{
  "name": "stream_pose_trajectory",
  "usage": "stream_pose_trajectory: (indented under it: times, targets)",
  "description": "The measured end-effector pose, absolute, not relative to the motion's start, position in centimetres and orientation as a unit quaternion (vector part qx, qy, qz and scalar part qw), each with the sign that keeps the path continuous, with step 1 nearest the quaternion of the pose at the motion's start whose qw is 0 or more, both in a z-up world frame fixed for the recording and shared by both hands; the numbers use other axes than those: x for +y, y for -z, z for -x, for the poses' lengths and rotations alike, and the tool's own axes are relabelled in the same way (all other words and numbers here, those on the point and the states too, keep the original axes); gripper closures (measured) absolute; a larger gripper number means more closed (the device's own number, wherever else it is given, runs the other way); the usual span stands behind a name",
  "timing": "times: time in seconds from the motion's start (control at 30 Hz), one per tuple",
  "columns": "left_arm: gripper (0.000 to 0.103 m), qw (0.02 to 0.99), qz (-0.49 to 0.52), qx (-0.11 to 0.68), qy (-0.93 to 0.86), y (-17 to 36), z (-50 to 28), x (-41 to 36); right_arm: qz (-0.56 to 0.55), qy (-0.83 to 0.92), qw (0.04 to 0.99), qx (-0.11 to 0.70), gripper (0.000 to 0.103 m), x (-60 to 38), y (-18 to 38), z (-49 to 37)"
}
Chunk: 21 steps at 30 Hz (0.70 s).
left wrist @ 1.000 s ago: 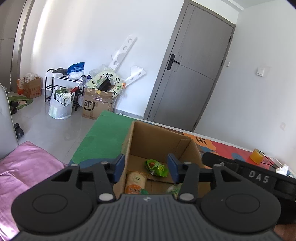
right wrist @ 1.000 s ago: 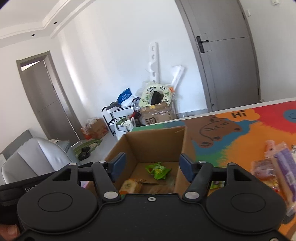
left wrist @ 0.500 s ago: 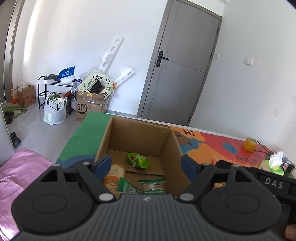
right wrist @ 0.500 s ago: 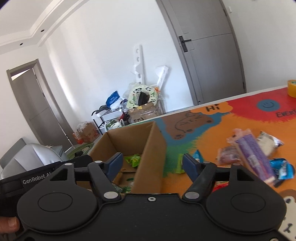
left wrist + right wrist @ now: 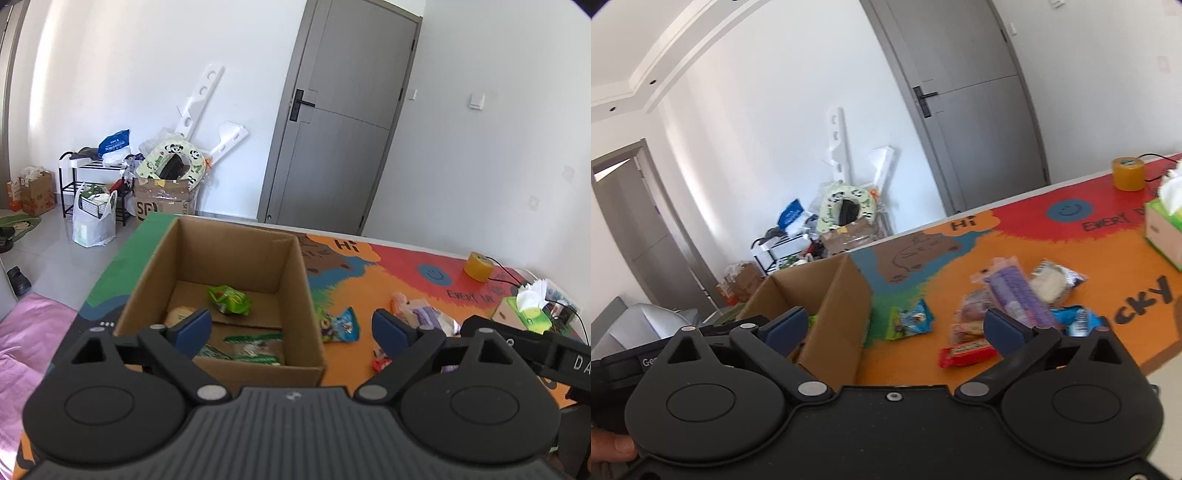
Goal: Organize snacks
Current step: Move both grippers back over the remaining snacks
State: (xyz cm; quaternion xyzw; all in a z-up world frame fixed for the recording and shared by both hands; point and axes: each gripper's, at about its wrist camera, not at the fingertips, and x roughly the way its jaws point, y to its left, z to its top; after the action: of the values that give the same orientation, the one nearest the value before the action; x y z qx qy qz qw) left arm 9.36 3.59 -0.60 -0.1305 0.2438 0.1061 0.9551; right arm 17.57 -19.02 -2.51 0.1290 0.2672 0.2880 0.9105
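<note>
Fingers point(image 5: 192, 326) of the left gripper point(image 5: 291, 328) and right gripper point(image 5: 894, 328) are spread, released, grasping nothing. Cardboard box point(image 5: 295, 295) on the counter point(image 5: 399, 273) holds a green packet point(image 5: 228, 300) at 12 o'clock. Loose snacks point(image 5: 1015, 295) lie at 3 o'clock of it.

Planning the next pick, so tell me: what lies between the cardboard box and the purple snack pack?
In the right wrist view, a green-and-blue snack packet lies on the mat between the cardboard box and the purple snack pack.

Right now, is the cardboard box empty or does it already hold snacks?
Partly filled. The cardboard box stands open-topped with a green packet and other packets on its floor; more snacks lie outside on the mat.
</note>
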Motion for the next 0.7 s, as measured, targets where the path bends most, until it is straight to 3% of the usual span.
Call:
stream_pose_trajectory:
  times: [0.7]
  targets:
    - [0.007, 0.96, 0.124, 0.246, -0.05, 1.0, -10.8, -2.4, -0.158, -0.225, 0.924, 0.265, 0.0, -27.5, 4.2, -17.3]
